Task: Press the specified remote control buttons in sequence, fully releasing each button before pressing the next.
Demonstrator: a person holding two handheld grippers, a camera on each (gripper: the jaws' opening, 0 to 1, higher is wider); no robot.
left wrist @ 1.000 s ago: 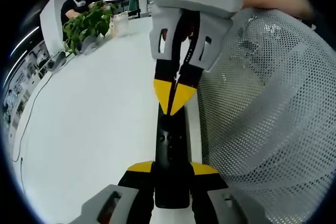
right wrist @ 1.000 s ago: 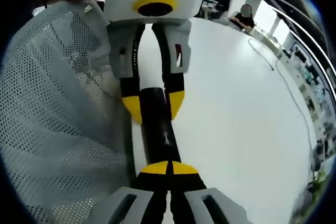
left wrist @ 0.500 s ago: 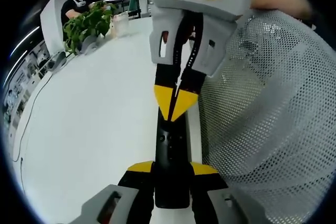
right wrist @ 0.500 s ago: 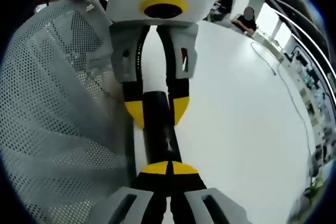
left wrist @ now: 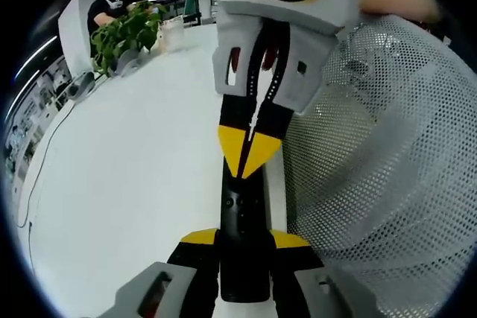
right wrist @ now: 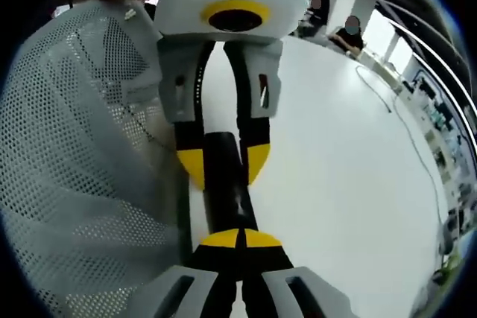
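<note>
Left gripper view: my left gripper (left wrist: 243, 242) pinches the near end of the slim black plastic remote control (left wrist: 241, 217), which lies along the white desk's (left wrist: 127, 184) edge beside a grey mesh chair back (left wrist: 373, 154). My right gripper (left wrist: 244, 156), yellow-tipped jaws pressed together, touches the remote's far end. Right gripper view agrees: remote (right wrist: 226, 184), left gripper (right wrist: 222, 163).

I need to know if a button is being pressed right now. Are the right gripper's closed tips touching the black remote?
Touching. In the left gripper view, the right gripper comes in from above with its jaws shut, and their yellow points rest directly on the remote, no gap visible.
</note>
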